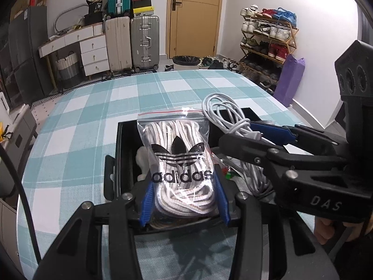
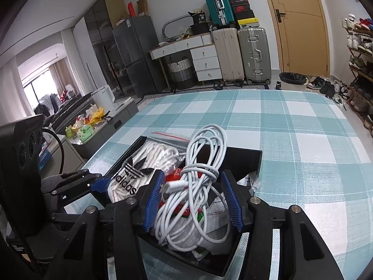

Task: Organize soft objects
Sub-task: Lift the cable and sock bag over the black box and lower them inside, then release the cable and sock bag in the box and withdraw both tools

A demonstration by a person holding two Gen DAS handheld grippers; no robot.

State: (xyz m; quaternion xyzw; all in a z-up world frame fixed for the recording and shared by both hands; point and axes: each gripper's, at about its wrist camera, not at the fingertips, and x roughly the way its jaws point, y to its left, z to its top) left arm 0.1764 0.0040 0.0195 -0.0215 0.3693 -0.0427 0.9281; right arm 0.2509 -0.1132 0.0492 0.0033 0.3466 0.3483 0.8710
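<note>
Two grippers over black box (image 2: 244,157) on tabletop (image 2: 291,135): left gripper (image 1: 184,198) clamps lace bag (image 1: 179,161); right gripper (image 2: 191,200) clamps white cable (image 2: 200,163). Lower both gently inside box walls, then release.

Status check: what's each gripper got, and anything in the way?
Left gripper shut on clear adidas bag of laces. Right gripper shut on coiled white cable. Both over black tray; nothing blocking.

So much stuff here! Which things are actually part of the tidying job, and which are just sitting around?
In the job: adidas bag of laces, white cable, black box, left gripper, right gripper.

Lying about: suitcases, shoe rack, bin.
</note>
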